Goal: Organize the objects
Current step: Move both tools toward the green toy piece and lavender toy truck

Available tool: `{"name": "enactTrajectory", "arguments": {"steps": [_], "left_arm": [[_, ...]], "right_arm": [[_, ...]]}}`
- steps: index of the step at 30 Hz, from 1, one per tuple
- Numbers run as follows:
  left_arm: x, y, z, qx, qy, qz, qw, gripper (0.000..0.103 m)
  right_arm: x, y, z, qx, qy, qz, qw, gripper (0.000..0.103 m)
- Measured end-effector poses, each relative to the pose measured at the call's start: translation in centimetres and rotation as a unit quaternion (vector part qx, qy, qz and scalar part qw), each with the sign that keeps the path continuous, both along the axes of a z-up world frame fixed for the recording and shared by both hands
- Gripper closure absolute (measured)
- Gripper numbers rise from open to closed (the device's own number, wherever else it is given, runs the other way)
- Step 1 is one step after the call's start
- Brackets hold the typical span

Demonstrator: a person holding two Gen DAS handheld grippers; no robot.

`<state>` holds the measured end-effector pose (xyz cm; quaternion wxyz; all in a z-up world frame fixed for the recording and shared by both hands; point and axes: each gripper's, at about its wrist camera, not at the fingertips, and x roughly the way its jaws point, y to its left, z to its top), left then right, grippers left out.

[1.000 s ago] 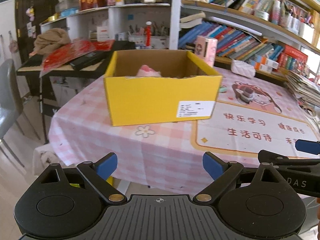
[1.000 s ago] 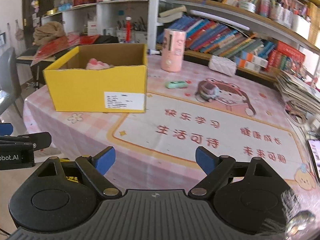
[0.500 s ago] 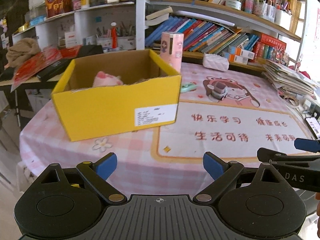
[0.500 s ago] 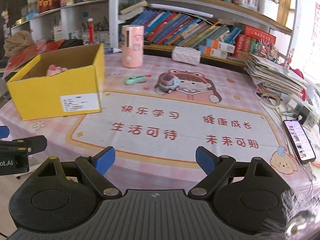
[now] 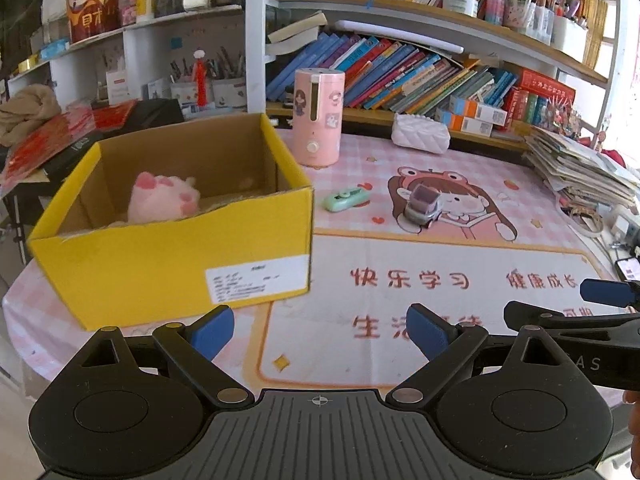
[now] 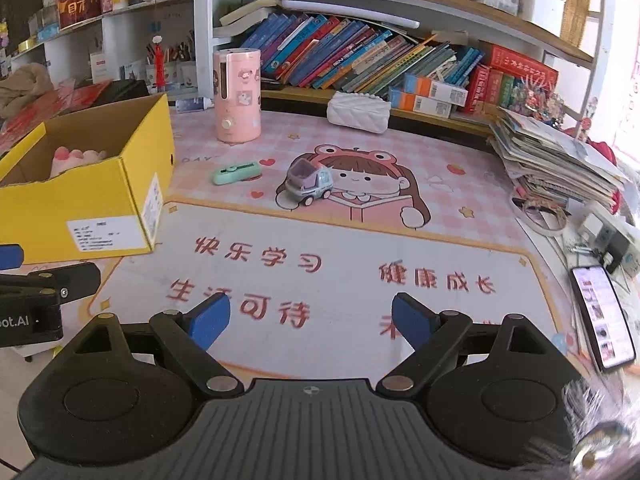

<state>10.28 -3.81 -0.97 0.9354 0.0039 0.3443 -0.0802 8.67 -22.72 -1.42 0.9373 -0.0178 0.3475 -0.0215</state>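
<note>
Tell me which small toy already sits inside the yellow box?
The pink plush toy lies in the yellow cardboard box; the grey toy car stands outside on the mat.

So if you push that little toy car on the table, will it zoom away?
Probably, a bit. The toy car stands on its wheels on the flat table mat, so a nudge along its length would likely roll it. Pushed sideways, it may skid or tip instead. It looks small and plastic, so probably light. The right gripper has open jaws, far from it.
</note>
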Motion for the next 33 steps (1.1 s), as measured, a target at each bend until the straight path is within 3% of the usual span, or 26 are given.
{"name": "enactTrajectory", "arguments": {"steps": [17,28,33], "left_arm": [[5.4,-5.5,-0.4,-0.009,0.008,0.014,0.9998,0.008],[7.8,-8.1,-0.5,0.008,0.005,0.038,0.9992,0.010],[9.4,-9.5,-0.8,0.022,0.008,0.038,0.9990,0.029]], "right_arm": [[6.7,-5.8,-0.4,0.020,0.013,0.023,0.999,0.015],[10.0,-8.5,-1.0,0.037,0.020,0.048,0.998,0.018],[11.8,-9.7,-1.3,0.055,0.021,0.053,0.997,0.027]]}}
